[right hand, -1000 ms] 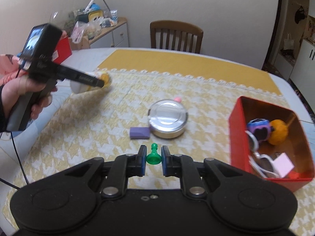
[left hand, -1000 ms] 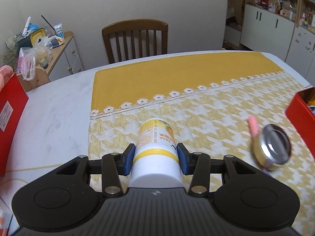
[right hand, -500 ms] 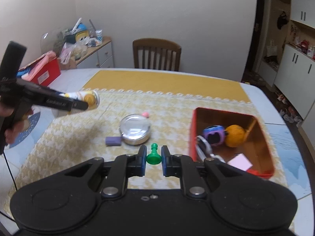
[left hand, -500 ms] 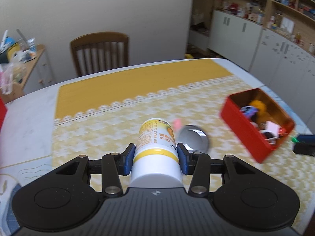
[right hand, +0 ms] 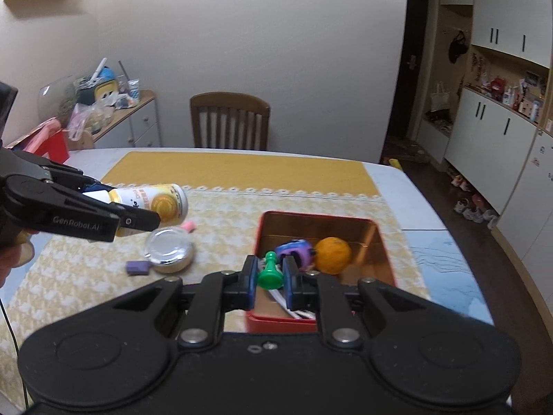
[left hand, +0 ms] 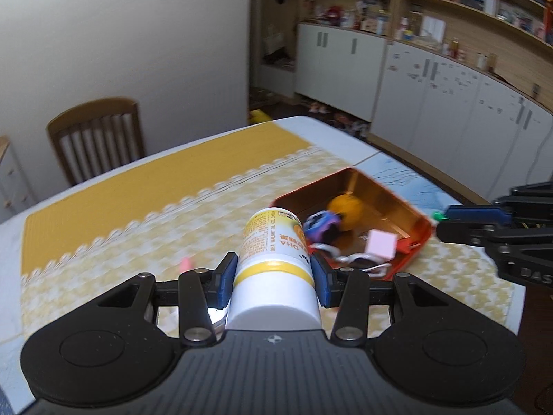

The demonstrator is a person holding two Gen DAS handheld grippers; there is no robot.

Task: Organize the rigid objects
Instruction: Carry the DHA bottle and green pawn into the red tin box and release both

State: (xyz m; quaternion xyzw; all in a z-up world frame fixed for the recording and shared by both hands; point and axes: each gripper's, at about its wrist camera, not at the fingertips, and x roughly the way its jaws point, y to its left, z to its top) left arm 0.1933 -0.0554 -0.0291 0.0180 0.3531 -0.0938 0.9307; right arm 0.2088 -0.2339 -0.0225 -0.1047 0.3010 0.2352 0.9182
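Observation:
My left gripper [left hand: 273, 276] is shut on a white and yellow bottle [left hand: 274, 259], held on its side above the cloth, left of the red tin [left hand: 411, 207]. The bottle also shows in the right wrist view [right hand: 155, 204]. My right gripper [right hand: 269, 275] is shut on a green pawn [right hand: 269, 271] over the near left corner of the red tin [right hand: 311, 215]. The tin holds an orange ball [right hand: 332, 254], a purple toy [right hand: 295, 250], a pink block [left hand: 381, 245] and sunglasses [left hand: 359, 261].
A round silver tin [right hand: 170, 254], a purple block [right hand: 138, 267] and a pink piece [right hand: 188, 225] lie on the yellow cloth left of the red tin. A wooden chair [right hand: 230, 121] stands at the table's far side. White cabinets [left hand: 449, 103] line the right wall.
Both grippers have moved to the right toward the red tin. The pawn now hangs over the tin's near left corner, and the bottle is close to the tin's left side.

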